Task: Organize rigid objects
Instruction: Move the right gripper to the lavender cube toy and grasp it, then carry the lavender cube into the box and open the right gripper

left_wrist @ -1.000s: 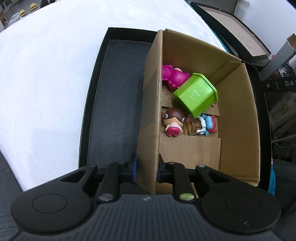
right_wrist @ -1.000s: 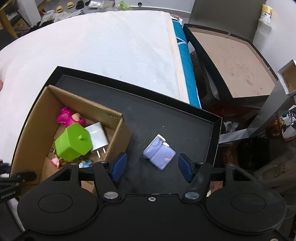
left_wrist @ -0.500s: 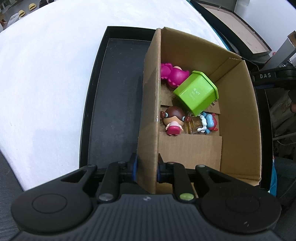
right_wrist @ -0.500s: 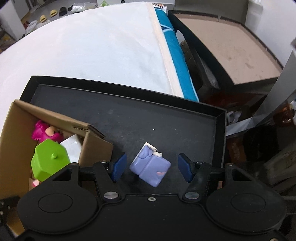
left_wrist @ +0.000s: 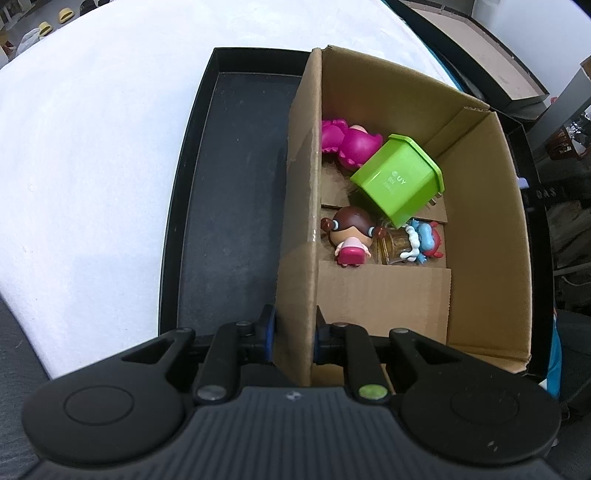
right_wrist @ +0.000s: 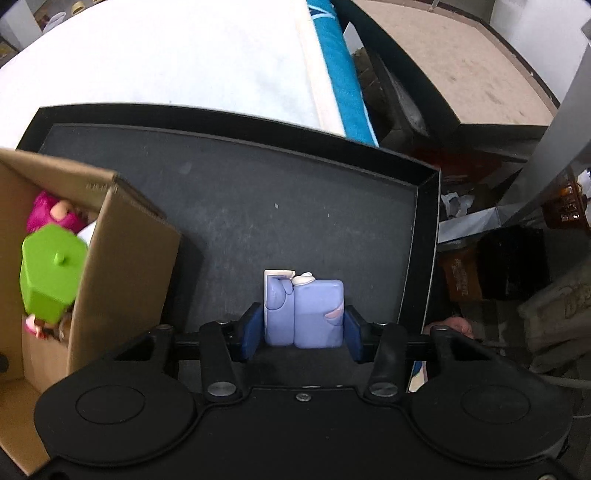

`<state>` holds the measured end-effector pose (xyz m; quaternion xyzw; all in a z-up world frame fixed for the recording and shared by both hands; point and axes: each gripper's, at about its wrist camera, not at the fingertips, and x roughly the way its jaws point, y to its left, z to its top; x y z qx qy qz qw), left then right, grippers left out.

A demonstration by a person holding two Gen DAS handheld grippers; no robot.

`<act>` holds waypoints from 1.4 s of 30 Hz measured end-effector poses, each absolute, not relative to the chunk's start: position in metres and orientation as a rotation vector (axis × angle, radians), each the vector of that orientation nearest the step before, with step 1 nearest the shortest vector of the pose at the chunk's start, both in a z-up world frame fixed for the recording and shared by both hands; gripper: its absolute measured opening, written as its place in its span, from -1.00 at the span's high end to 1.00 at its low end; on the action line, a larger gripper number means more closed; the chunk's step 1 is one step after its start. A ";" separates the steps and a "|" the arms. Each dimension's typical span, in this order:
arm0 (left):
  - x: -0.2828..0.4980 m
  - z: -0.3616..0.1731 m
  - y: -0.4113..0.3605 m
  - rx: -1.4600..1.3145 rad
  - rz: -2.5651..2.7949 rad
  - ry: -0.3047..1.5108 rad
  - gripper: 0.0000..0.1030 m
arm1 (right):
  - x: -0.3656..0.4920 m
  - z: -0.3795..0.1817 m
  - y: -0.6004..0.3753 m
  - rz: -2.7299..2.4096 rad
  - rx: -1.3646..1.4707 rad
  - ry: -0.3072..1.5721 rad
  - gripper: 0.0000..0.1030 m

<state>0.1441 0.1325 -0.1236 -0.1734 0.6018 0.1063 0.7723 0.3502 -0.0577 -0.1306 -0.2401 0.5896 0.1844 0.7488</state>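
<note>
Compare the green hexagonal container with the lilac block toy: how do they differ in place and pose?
The green hexagonal container lies tipped inside the cardboard box, leaning over the figurines; the lilac block toy sits on the black tray, outside the box. The container is untouched; the toy sits between the closing fingers of the right gripper. Both are rigid plastic.

White bed [left_wrist: 92,155] amid household clutter.
Edged on the right by a blue strip [right_wrist: 343,74]; beyond, a brown-topped dark box [right_wrist: 454,70] and a pale wall [left_wrist: 535,26].

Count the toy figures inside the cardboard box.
3 visible: pink figure at the far end, brown-haired doll beside the wall, blue-and-red figure next to it. The green block may hide more.
</note>
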 end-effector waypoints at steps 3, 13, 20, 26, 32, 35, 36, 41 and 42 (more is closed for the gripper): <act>0.145 -0.125 0.132 -0.376 0.236 1.306 0.67 | 0.344 -0.130 -0.061 0.401 -0.546 1.304 0.14; 0.145 -0.124 0.133 -0.389 0.247 1.308 0.66 | 0.329 -0.093 -0.061 0.440 -0.536 1.290 0.13; 0.145 -0.120 0.139 -0.417 0.243 1.316 0.65 | 0.322 -0.050 -0.051 0.473 -0.528 1.237 0.13; 0.145 -0.118 0.139 -0.422 0.231 1.313 0.65 | 0.308 -0.020 -0.032 0.527 -0.534 1.203 0.13; 0.141 -0.110 0.141 -0.432 0.213 1.295 0.65 | 0.291 -0.007 -0.013 0.587 -0.529 1.194 0.13; 0.140 -0.105 0.142 -0.430 0.202 1.280 0.66 | 0.283 -0.007 -0.005 0.610 -0.518 1.215 0.13; 0.140 -0.104 0.141 -0.423 0.200 1.279 0.68 | 0.280 -0.008 -0.002 0.618 -0.512 1.227 0.13; 0.136 -0.104 0.139 -0.410 0.181 1.259 0.69 | 0.259 -0.022 0.013 0.659 -0.465 1.320 0.13; 0.132 -0.104 0.140 -0.411 0.178 1.254 0.69 | 0.253 -0.026 0.017 0.670 -0.471 1.327 0.13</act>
